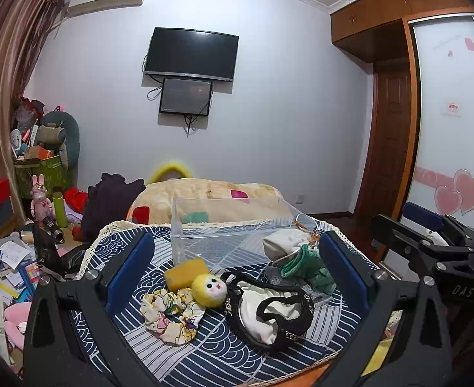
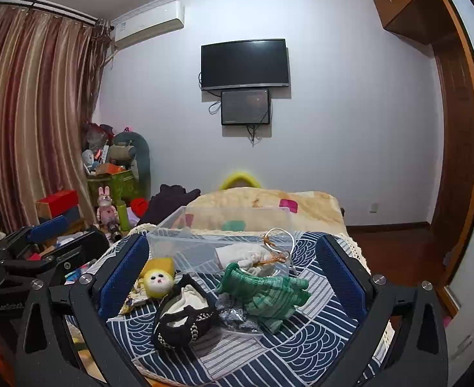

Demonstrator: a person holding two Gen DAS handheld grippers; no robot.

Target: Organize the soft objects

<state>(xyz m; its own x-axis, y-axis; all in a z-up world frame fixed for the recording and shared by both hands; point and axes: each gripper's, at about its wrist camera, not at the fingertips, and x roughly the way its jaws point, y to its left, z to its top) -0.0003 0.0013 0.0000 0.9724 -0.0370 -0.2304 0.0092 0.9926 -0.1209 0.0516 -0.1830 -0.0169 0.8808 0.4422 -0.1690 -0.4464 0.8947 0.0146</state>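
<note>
Blue cloth with a white wave pattern (image 1: 224, 351) covers the table, and a cream lace edge runs along its far side. On this cloth stands a clear plastic storage box (image 1: 224, 229), which I take as the landmark. Just in front of the box lies a yellow sponge block (image 1: 185, 272), touching a small doll with a yellow round head (image 1: 209, 290). In front of the box and to the left lies a crumpled floral scrunchie (image 1: 169, 317). A black and white padded pouch with a chain (image 1: 272, 309) is spread beside the doll. At the box's near right corner sit a white drawstring bag (image 1: 283, 242) and a green knitted glove (image 2: 269, 290), the glove partly on a clear packet.

Behind the box is a bed with a beige blanket (image 1: 204, 193). Above it on the pale wall hang a black television (image 1: 190, 53) and a smaller dark screen (image 1: 185, 96). Striped brown curtains (image 2: 33, 103) hang far left of the box, a wooden wardrobe far right.

The left gripper (image 1: 237, 277) has its jaws wide apart, holding nothing. The right gripper (image 2: 230, 280) is also spread wide and empty.
</note>
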